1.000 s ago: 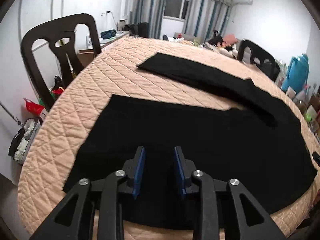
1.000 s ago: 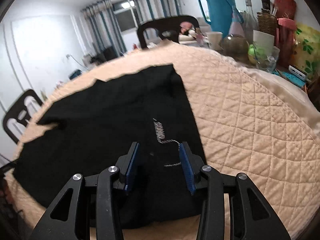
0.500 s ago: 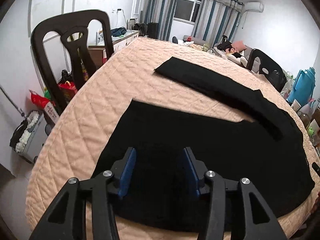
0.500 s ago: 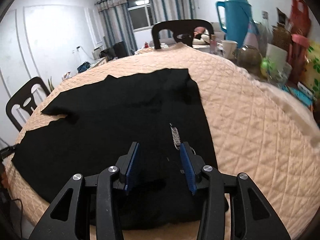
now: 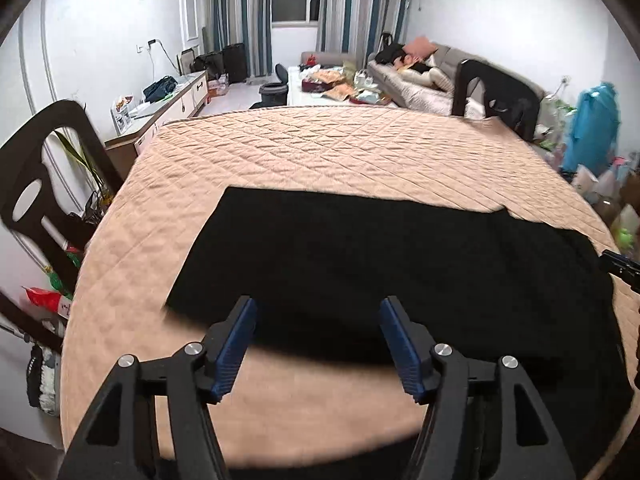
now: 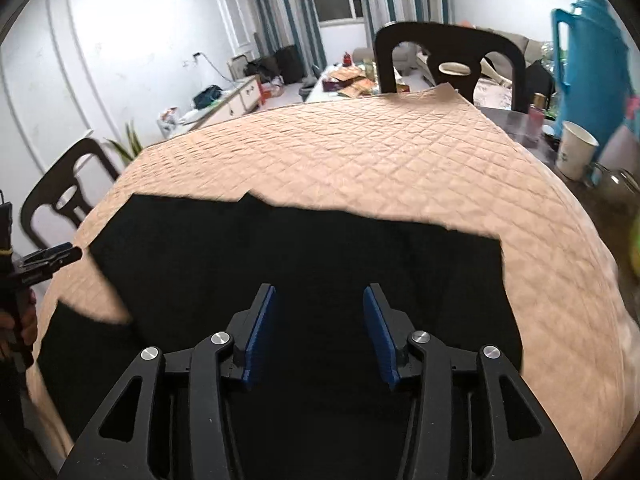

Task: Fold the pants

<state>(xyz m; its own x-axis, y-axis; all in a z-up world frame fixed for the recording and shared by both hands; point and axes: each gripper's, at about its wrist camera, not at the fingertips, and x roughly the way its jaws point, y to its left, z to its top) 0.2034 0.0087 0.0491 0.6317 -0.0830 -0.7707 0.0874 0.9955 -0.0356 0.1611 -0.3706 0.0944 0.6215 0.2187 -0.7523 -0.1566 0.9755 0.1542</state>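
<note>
Black pants [image 5: 384,264] lie flat as one long strip near the front of a round table with a peach quilted cover [image 5: 320,152]. They also show in the right wrist view [image 6: 304,248]. My left gripper [image 5: 318,322] is open and empty, over the pants' near edge at their left end. My right gripper [image 6: 319,306] is open and empty, over the pants' right part. The left gripper's tip shows at the left edge of the right wrist view [image 6: 48,260], and the right gripper's tip at the right edge of the left wrist view [image 5: 620,266].
Dark chairs stand at the table's left [image 5: 36,184] and far side [image 6: 448,60]. A blue thermos [image 6: 592,64], a paper cup [image 6: 576,156] and bottles crowd the table's right side. A sofa [image 5: 420,80] and a low cabinet [image 5: 164,108] lie beyond.
Both grippers have opened wider and pulled back toward the table's near edge. The far leg, spread apart a second ago, now lies over the near one in a single strip.
</note>
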